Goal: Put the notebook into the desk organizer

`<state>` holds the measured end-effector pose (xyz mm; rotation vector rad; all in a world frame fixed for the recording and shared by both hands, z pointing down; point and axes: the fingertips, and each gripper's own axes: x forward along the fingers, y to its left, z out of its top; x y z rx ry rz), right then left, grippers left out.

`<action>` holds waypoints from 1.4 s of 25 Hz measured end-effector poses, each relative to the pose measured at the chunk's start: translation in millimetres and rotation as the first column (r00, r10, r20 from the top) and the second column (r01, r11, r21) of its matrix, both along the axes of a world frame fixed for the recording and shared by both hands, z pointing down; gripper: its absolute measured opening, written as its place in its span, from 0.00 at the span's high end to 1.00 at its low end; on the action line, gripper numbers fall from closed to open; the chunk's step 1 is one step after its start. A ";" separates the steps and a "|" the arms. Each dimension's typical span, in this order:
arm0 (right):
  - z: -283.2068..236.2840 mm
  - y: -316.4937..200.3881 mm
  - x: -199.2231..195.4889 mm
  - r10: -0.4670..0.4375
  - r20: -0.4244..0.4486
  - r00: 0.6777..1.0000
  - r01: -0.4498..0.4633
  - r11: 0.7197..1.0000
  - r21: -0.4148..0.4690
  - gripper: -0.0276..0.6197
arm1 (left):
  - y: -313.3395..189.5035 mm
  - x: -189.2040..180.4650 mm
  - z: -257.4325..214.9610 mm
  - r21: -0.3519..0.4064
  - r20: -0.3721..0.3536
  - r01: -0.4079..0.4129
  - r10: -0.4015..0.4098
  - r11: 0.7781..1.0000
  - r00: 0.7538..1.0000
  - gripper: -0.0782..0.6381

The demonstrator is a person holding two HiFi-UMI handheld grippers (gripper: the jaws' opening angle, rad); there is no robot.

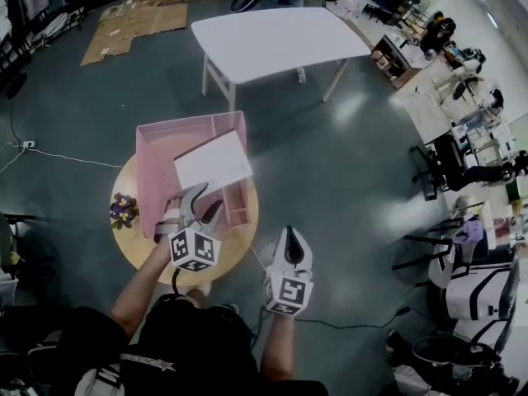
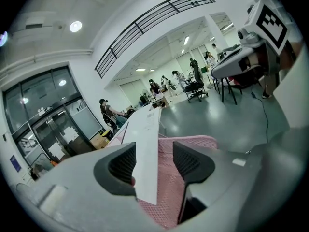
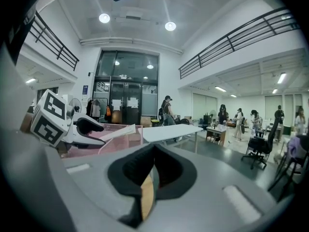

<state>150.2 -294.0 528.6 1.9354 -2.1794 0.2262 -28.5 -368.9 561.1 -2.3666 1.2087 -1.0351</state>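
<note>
A white notebook (image 1: 213, 160) leans tilted over the pink desk organizer (image 1: 153, 151) on a small round wooden table (image 1: 239, 238). My left gripper (image 1: 206, 198) is at the notebook's near edge and stands open. In the left gripper view the notebook (image 2: 145, 149) rises edge-on between the wide jaws of the left gripper (image 2: 153, 164), close to the left pad and clear of the right one, with the pink organizer (image 2: 169, 192) behind. My right gripper (image 1: 289, 233) hovers off the table's right side; in the right gripper view it (image 3: 153, 166) is shut on nothing.
A small bunch of purple flowers (image 1: 124, 209) sits at the round table's left edge. A white table (image 1: 276, 40) stands beyond, flattened cardboard (image 1: 132, 23) lies on the floor at the far left, and office chairs (image 1: 462, 163) fill the right side. People stand far back in the hall.
</note>
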 end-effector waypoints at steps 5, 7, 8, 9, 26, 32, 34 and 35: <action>-7.0 15.9 0.3 -0.029 -0.003 1.000 0.029 0.999 0.018 0.95 | 18.8 -4.6 -13.7 0.019 -0.036 0.052 -0.052 0.998 0.998 0.55; -9.9 23.4 0.5 -0.045 -0.006 0.999 0.045 0.999 0.025 0.95 | 27.6 -4.3 -20.6 0.025 -0.063 0.073 -0.071 0.997 0.996 0.56; -11.9 27.2 0.4 -0.053 -0.008 0.999 0.053 0.998 0.030 0.95 | 32.4 -4.2 -24.6 0.029 -0.078 0.083 -0.080 0.996 0.994 0.56; -14.5 30.7 0.2 -0.061 -0.011 0.998 0.061 0.997 0.037 0.95 | 37.1 -4.4 -29.0 0.034 -0.093 0.094 -0.090 0.995 0.992 0.57; -48.0 107.8 0.1 -0.223 -0.045 0.974 0.226 0.967 0.117 0.95 | 153.9 -11.5 -102.7 0.079 -0.403 0.296 -0.241 0.952 0.883 0.66; -56.0 142.8 -9.3 -0.284 -0.050 0.957 0.289 0.948 0.137 0.95 | 207.9 -24.1 -110.8 0.072 -0.471 0.365 -0.291 0.928 0.833 0.70; -59.6 156.6 -16.0 -0.304 -0.049 0.951 0.308 0.941 0.139 0.95 | 226.7 -29.1 -114.0 0.071 -0.489 0.381 -0.301 0.922 0.818 0.71; -60.7 163.4 -19.9 -0.312 -0.049 0.949 0.316 0.939 0.139 0.95 | 235.3 -31.9 -116.4 0.075 -0.500 0.386 -0.300 0.920 0.812 0.72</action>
